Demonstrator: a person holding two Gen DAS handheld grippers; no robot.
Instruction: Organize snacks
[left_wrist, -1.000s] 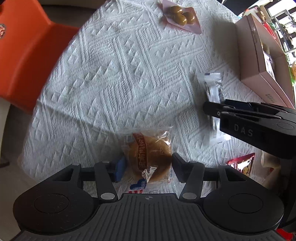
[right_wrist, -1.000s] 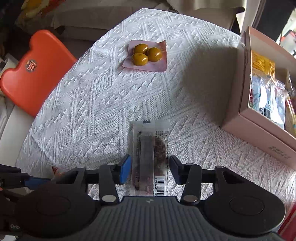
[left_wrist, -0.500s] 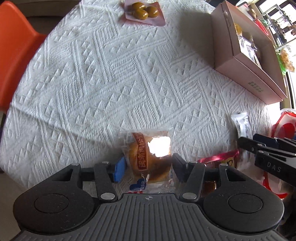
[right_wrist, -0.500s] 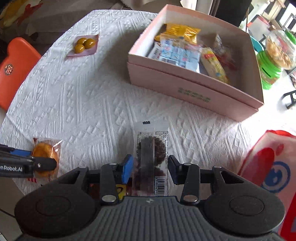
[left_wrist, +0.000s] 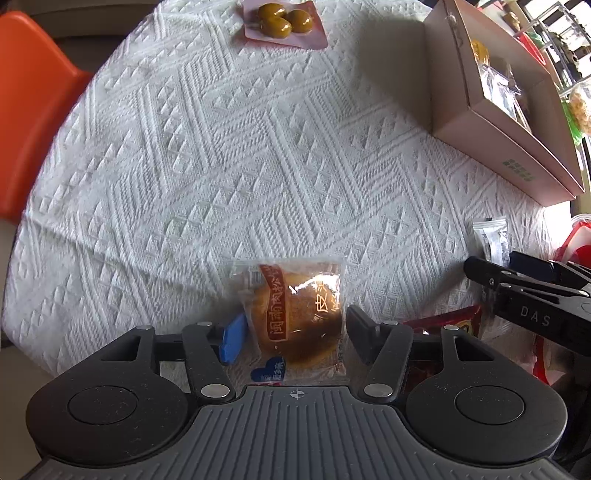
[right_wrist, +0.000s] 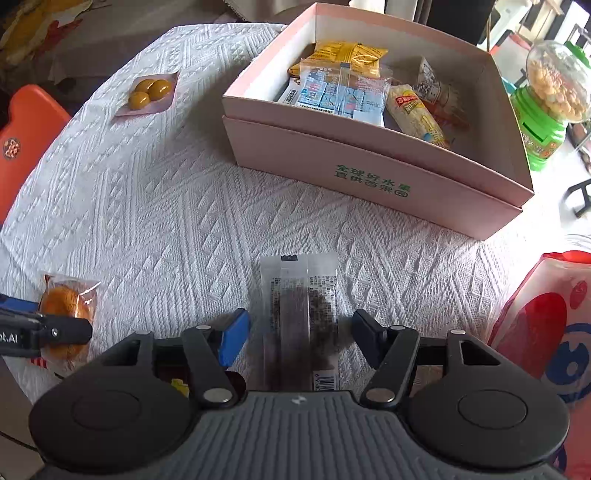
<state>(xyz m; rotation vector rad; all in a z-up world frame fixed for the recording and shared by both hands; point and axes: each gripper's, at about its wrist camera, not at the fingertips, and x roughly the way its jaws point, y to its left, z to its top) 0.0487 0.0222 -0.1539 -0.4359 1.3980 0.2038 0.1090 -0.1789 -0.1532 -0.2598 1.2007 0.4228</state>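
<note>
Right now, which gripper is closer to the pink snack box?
Right. The right gripper, with the dark snack bar between its fingers, faces the pink box just ahead. The left gripper, holding the wrapped bun, sits farther back near the table's edge.
</note>
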